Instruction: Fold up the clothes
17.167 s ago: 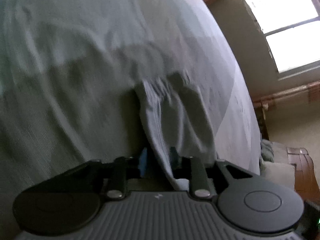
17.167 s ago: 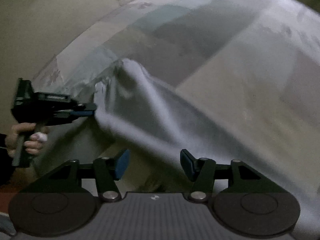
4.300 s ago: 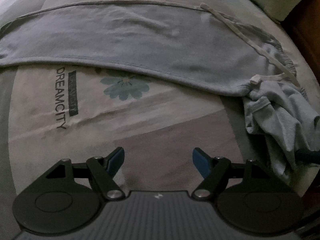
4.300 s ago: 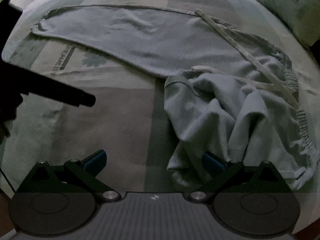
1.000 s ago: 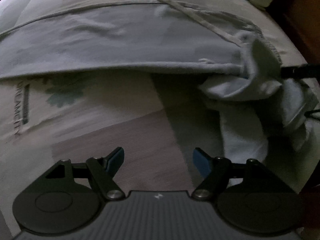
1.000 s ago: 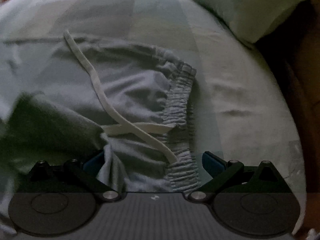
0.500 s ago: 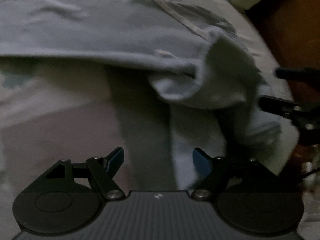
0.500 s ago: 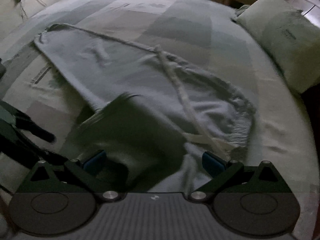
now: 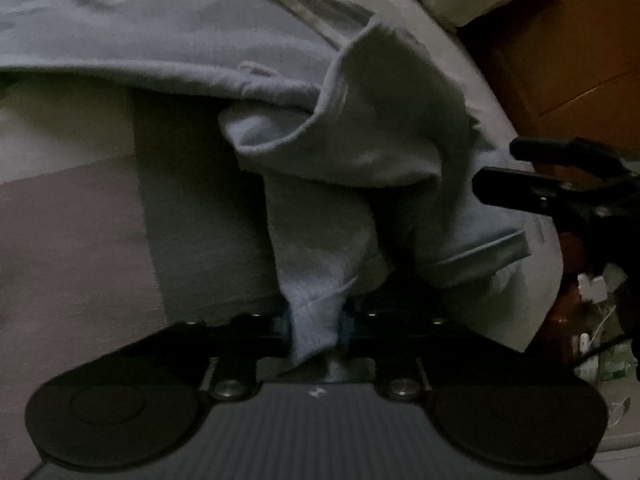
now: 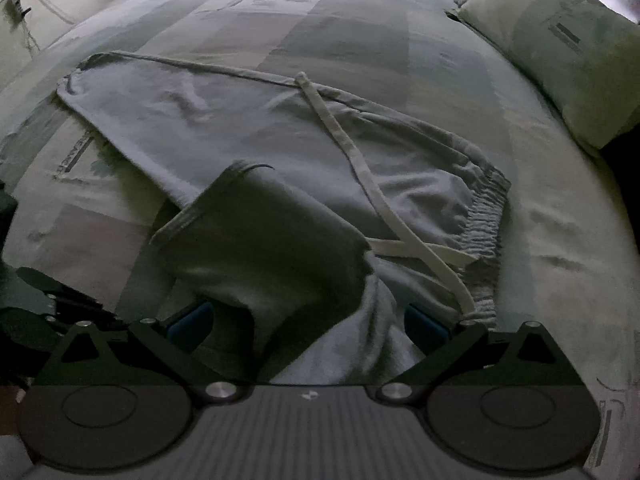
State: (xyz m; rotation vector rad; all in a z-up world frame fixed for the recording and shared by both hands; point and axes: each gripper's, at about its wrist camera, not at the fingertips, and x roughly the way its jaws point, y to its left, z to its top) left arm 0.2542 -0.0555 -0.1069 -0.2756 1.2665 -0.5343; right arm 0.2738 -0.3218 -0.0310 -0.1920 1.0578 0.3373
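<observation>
A wide bed [image 10: 560, 216] under a pale patchwork-printed sheet filled both views, with a pale green pillow [image 10: 560, 40] at its far right corner. Across the bed lay a pair of light grey-blue jersey sweatpants [image 10: 248, 120]: one leg stretched flat toward the left, the gathered elastic waistband [image 10: 486, 216] to the right, the other leg bunched up near the cameras. A long off-white drawstring [image 10: 348, 140] trailed over the fabric. The left gripper [image 9: 316, 324] had its fingers pinched tight on a fold of the bunched leg. The right gripper [image 10: 308, 320] had its blue-padded fingers [image 10: 424, 326] spread wide, with loose cloth lying between them, not clamped.
</observation>
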